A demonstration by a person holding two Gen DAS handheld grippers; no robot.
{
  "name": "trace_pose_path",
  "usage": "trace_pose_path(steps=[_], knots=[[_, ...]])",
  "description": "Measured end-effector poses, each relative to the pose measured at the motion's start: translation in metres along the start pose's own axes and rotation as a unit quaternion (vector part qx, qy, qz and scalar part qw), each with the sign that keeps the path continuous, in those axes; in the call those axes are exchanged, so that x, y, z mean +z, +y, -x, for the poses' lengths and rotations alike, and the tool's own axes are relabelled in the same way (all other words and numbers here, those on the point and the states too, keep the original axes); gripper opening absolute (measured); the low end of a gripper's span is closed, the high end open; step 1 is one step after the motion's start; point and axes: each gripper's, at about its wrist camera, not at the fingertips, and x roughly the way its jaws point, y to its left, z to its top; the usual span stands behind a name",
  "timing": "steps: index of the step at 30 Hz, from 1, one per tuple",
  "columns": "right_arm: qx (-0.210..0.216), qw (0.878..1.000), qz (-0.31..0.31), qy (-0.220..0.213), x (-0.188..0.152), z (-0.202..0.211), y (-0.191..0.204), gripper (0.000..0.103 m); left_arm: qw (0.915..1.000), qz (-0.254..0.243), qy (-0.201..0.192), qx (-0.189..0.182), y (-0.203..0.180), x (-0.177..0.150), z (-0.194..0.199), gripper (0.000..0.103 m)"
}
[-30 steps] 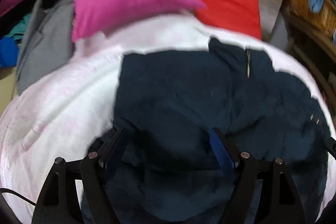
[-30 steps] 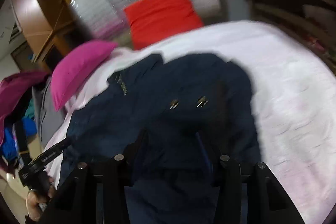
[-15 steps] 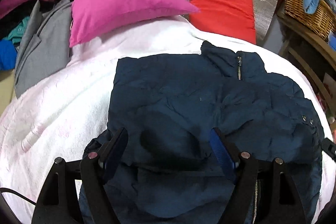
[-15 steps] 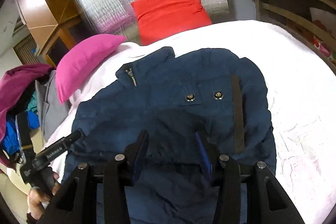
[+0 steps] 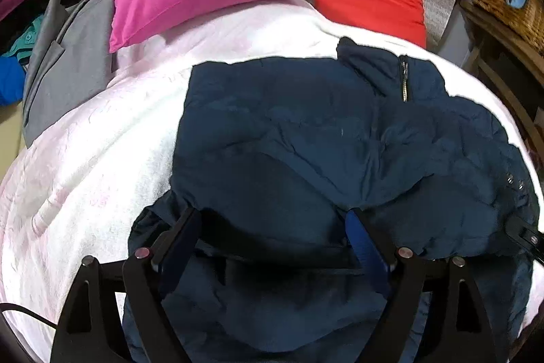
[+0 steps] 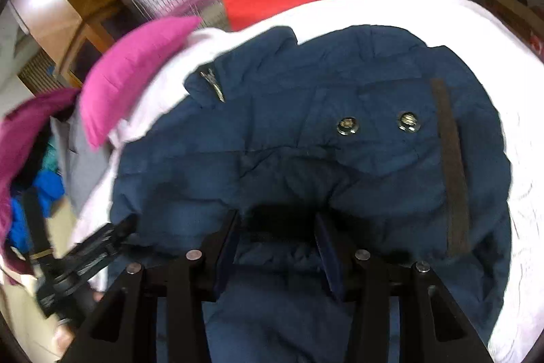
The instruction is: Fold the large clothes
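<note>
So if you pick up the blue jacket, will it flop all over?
Probably yes: the jacket lies in soft, puffy wrinkles on the bed, so it should droop and sag. It looks padded, so likely bulky but light. Its smooth fabric may be a bit slippery.

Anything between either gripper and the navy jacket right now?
Nothing visible. The navy jacket lies bare on the white bedcover; the left gripper, jaws opening, and the right gripper sit right over its near fold.
</note>
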Motion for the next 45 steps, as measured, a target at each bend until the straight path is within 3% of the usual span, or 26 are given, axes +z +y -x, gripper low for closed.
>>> trace_pose_path(steps=[5, 8, 11, 17, 20, 21, 23, 26, 29, 31, 34, 36, 39, 45], knots=[[0.04, 0.996, -0.073, -0.026, -0.015, 0.041, -0.037, 0.051, 0.9989, 0.031, -0.014, -0.033, 0.014, 0.002, 0.018, 0.087], [0.08, 0.988, -0.135, -0.01, -0.025, 0.049, -0.063, 0.06, 0.9984, 0.041, -0.006, -0.039, 0.019, 0.0, 0.018, 0.087], [0.088, 0.98, -0.18, 0.007, -0.032, 0.04, -0.077, 0.063, 0.9992, 0.026, 0.011, -0.027, 0.012, -0.005, 0.009, 0.087], [0.086, 0.97, -0.226, 0.001, -0.023, 0.012, -0.085, 0.063, 0.9998, -0.012, 0.016, 0.007, -0.001, -0.007, -0.001, 0.087], [0.073, 0.971, -0.225, -0.008, -0.014, 0.009, -0.082, 0.059, 0.9996, -0.023, 0.006, 0.017, -0.006, -0.006, -0.001, 0.087], [0.061, 0.974, -0.217, -0.017, -0.011, 0.01, -0.079, 0.044, 0.9995, -0.026, 0.002, 0.02, -0.006, -0.006, -0.001, 0.087], [0.036, 0.981, -0.184, -0.044, -0.006, 0.018, -0.071, 0.034, 0.9992, -0.031, -0.008, 0.024, -0.008, -0.005, 0.002, 0.087], [0.021, 0.984, -0.162, -0.077, -0.005, 0.027, -0.064, 0.033, 0.9987, -0.033, -0.025, 0.031, -0.008, -0.003, 0.007, 0.087], [-0.036, 0.99, -0.126, -0.041, -0.006, 0.007, -0.06, 0.033, 0.9981, -0.034, -0.039, 0.034, -0.008, -0.002, 0.013, 0.087], [-0.042, 0.991, -0.117, -0.04, -0.009, 0.006, -0.057, 0.033, 0.9972, -0.039, -0.052, 0.035, -0.009, -0.002, 0.018, 0.087], [-0.039, 0.992, -0.116, -0.036, -0.009, 0.017, -0.053, 0.036, 0.9955, -0.046, -0.07, 0.043, -0.011, -0.002, 0.026, 0.087], [-0.024, 0.992, -0.12, -0.035, -0.011, 0.026, -0.052, 0.051, 0.9949, -0.047, -0.08, 0.039, -0.011, -0.001, 0.031, 0.087], [0.008, 0.99, -0.134, -0.04, -0.013, 0.037, -0.05, 0.066, 0.994, -0.05, -0.089, 0.041, -0.013, 0.0, 0.033, 0.087], [0.069, 0.983, -0.173, 0.001, -0.019, 0.013, -0.043, 0.07, 0.9935, -0.053, -0.09, 0.046, -0.013, 0.001, 0.03, 0.087]])
